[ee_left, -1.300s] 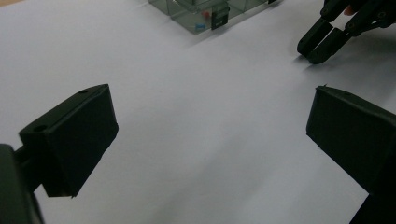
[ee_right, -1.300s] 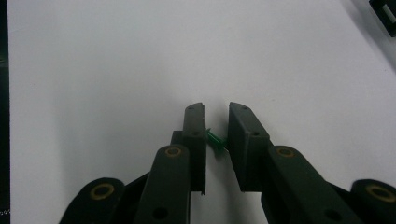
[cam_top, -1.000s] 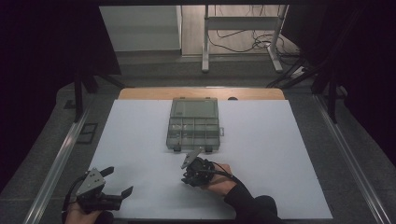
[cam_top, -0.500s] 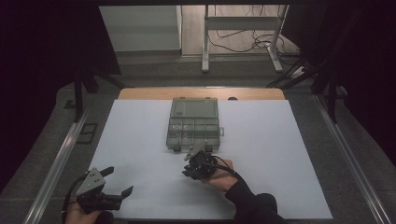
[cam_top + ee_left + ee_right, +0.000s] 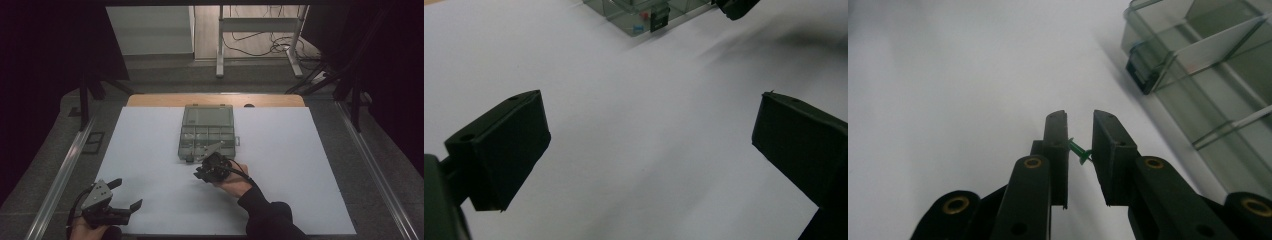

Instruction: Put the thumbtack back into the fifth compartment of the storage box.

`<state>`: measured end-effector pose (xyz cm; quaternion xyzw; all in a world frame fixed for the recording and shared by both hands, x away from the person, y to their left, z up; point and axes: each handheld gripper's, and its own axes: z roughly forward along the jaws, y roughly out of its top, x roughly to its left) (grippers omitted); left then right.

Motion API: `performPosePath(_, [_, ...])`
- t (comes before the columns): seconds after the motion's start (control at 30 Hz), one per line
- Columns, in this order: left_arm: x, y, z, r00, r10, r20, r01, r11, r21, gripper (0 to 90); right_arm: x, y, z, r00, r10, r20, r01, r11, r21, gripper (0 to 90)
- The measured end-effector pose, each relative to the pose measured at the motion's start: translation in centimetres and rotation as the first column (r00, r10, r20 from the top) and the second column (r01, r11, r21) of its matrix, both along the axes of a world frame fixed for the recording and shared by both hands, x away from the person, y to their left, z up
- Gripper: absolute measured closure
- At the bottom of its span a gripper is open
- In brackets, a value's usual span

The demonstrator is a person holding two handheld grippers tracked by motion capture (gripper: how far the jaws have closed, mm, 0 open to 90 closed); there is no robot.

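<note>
A small green pin [image 5: 1079,150] is pinched between the pads of my right gripper [image 5: 1080,137], which is shut on it. In the high view, my right gripper [image 5: 200,175] hovers just in front of the near edge of a clear grey compartment box [image 5: 207,132] with its lid open. The box's near corner, with a dark latch, sits to the right in the right gripper view [image 5: 1208,65]. My left gripper [image 5: 126,195] rests at the near left of the white sheet, jaws wide apart and empty [image 5: 649,135], facing the box [image 5: 639,12].
The white sheet [image 5: 300,165] covers the table top, with a wooden edge [image 5: 150,100] behind it. Metal rails [image 5: 65,170] run along both sides. A stand and cables [image 5: 260,45] are on the floor beyond the table.
My right gripper has moved a little away from me and upward, closer to the box's front edge, still holding the pin. The left gripper has stayed put.
</note>
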<state>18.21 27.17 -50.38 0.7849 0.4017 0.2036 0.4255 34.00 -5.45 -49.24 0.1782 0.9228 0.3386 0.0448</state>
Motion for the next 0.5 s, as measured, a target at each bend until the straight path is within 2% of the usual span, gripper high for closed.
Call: performPosePath(0.5, [0.0, 0.0, 0.0, 1.0, -0.001, 0.0, 0.001, 1.0, -0.001, 2.4, 2.2, 1.0, 0.6, 0.9985, -0.051, 0.019, 0.051, 0.998, 0.035, 76.9])
